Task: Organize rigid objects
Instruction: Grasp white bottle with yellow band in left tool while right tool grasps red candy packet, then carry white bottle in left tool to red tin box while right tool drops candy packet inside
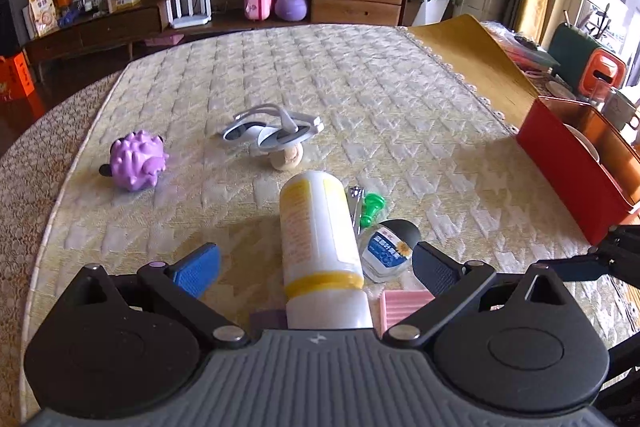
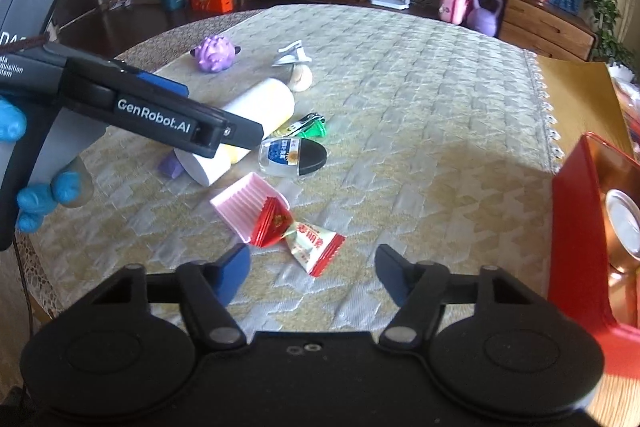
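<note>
A white bottle with yellow bands [image 1: 320, 239] lies on the quilted cloth, pointing away from me. My left gripper [image 1: 316, 263] straddles it with its jaws wide open and both pads clear of its sides. Seen from the right wrist, the same bottle [image 2: 256, 107] lies partly behind that gripper, which a hand in a blue glove [image 2: 12, 125] holds. My right gripper [image 2: 312, 261] is open just above a candy in a red and white wrapper [image 2: 316, 247], and its pads touch nothing. A red packet [image 2: 272, 223] and a pink ribbed piece [image 2: 244, 203] lie just beyond it.
A clear little bottle with a black cap [image 1: 390, 245], a nail clipper [image 1: 356, 203] and a green piece [image 1: 372, 205] lie right of the bottle. Farther off are white glasses [image 1: 272, 129] and a purple spiky toy [image 1: 138, 161]. A red box [image 2: 576, 239] stands at the right.
</note>
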### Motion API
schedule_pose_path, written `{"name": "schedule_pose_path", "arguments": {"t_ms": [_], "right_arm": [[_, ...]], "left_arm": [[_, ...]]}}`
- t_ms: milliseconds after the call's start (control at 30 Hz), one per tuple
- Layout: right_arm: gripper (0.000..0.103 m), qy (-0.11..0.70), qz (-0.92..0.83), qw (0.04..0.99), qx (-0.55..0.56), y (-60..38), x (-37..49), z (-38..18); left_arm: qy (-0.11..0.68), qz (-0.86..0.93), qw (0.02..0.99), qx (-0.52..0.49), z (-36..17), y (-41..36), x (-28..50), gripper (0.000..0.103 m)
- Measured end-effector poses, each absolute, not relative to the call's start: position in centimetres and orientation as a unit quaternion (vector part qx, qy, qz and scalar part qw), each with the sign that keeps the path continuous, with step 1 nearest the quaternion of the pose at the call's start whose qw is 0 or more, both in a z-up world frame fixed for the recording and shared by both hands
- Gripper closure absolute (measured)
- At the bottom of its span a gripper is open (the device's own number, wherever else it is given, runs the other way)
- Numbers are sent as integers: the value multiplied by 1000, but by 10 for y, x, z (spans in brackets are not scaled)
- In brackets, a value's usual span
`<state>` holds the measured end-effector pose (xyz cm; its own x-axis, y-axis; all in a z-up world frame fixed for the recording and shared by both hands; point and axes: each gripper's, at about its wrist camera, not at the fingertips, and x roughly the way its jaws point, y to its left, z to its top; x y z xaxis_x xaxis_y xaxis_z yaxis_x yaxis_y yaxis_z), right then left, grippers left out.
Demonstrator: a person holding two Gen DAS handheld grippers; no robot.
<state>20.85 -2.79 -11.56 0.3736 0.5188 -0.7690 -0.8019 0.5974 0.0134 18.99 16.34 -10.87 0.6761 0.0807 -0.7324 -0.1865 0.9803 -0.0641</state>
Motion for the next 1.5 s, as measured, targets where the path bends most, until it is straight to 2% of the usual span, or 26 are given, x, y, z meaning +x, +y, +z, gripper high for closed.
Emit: {"name": "schedule_pose_path", "arguments": {"t_ms": [133,333,367,533,667,733,800,933,1033,1067,1100,1500], "right_arm": [[49,376,421,797,-213,-20,213,-121],[60,358,434,787,-253,-5,214,-126],[67,356,436,785,-257,-3,214,-127],[78,355,446,783,-250,2,216,-129],[79,355,447,786,-238,1,216,-129],[80,358,446,788,-229,-2,217,-129],[80,360,444,790,-221,-4,217,-129],[81,364,440,794,-209,-7,217,-129],[81,366,437,797,-201,-9,216,-129],[82,367,435,798,-199,-9,215,-129],[82,368,433,799,-196,-10,215,-129],[84,376,392,828,-137,-42,204,-108]], "left_arm": [[402,72,908,-91,-115,169,198,0],[407,89,906,-73,-125,168,210,0],[408,94,905,-71,-127,168,211,0],[407,94,906,-69,-133,169,217,1],[405,92,907,-73,-134,170,220,1],[403,86,908,-82,-134,172,219,7],[403,79,907,-96,-132,174,219,17],[401,76,907,-105,-131,177,215,28],[399,73,908,-109,-129,178,213,44],[398,74,908,-109,-129,177,212,54],[398,73,908,-108,-128,176,212,57],[403,86,908,-81,-115,163,201,58]]}}
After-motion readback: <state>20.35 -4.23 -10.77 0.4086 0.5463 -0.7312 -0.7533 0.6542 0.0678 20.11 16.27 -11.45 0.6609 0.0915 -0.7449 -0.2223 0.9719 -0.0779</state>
